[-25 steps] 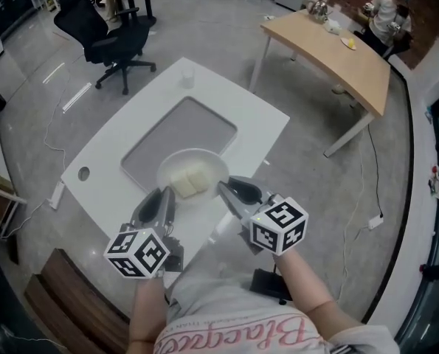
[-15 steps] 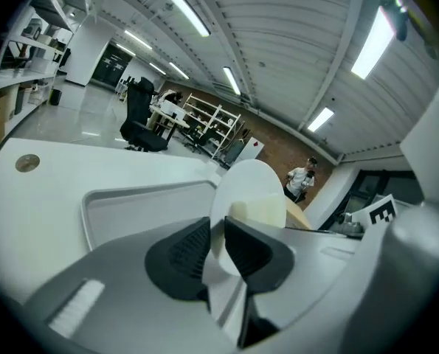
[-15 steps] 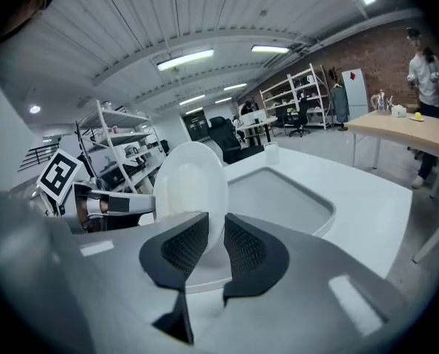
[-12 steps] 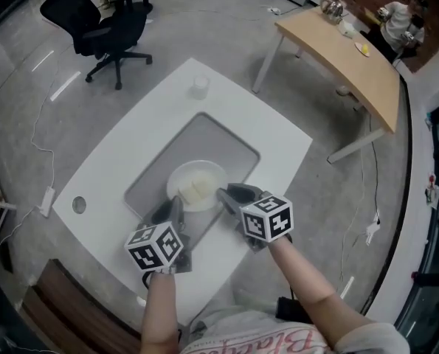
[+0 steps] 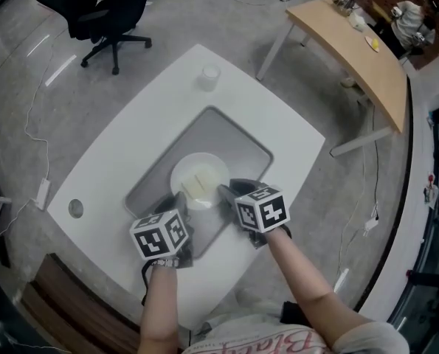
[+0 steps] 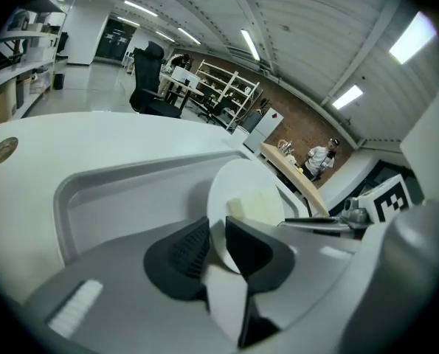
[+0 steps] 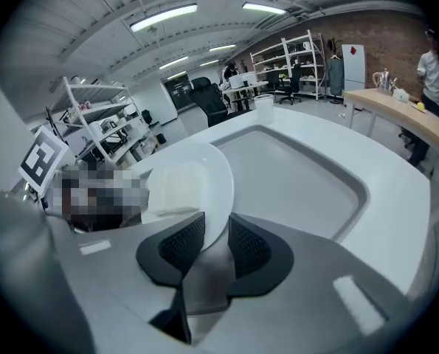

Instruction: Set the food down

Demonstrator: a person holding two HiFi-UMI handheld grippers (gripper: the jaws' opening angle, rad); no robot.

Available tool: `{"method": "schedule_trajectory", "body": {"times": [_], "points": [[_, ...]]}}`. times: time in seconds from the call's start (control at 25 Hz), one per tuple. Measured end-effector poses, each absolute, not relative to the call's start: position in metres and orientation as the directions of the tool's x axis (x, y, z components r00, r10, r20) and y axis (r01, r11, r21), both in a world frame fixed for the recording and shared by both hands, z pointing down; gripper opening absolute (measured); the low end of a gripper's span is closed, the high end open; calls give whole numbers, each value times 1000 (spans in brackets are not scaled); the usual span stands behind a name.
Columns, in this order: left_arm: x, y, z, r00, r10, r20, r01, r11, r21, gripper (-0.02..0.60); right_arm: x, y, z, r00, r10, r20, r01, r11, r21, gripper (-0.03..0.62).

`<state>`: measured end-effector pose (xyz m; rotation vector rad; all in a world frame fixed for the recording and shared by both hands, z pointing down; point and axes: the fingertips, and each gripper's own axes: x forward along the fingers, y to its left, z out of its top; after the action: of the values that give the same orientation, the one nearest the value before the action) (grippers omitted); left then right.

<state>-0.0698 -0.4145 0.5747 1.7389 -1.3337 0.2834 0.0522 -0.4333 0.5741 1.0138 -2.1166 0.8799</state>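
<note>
The white table (image 5: 116, 161) spreads out beneath and ahead of both claws. Sunk into it, directly under the claw tips and running away from them, is a grey tray (image 5: 237, 142). A white plate (image 5: 213, 162) sits over the near part of that tray, between the two claws. Whether its base touches the tray cannot be told.

The left claw (image 6: 218, 238) has the plate's near-left rim between its jaws. They are narrow and just starting to open, with both pads against the rim. The right claw (image 7: 218, 234) has the near-right rim between its jaws. These are opening wider, and a gap shows between the rim and the pad on its far side.

The food (image 5: 197, 185), a pale flat block, lies on the plate just ahead of both sets of tips and between them. Well beyond the claws, past the far end of the tray, a small clear cup (image 5: 209, 76) stands on the table.
</note>
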Motion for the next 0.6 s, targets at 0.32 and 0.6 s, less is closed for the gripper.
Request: {"method": "schedule_trajectory", "body": {"times": [0.32, 0.6], "points": [[-70, -417, 586, 323, -604, 728, -916, -7, 400, 103, 55, -440, 577, -432, -465, 773, -867, 451, -213, 110], [-77, -422, 575, 249, -639, 728, -947, -2, 322, 208, 75, -447, 564, -351, -594, 724, -915, 380, -133, 118]]}}
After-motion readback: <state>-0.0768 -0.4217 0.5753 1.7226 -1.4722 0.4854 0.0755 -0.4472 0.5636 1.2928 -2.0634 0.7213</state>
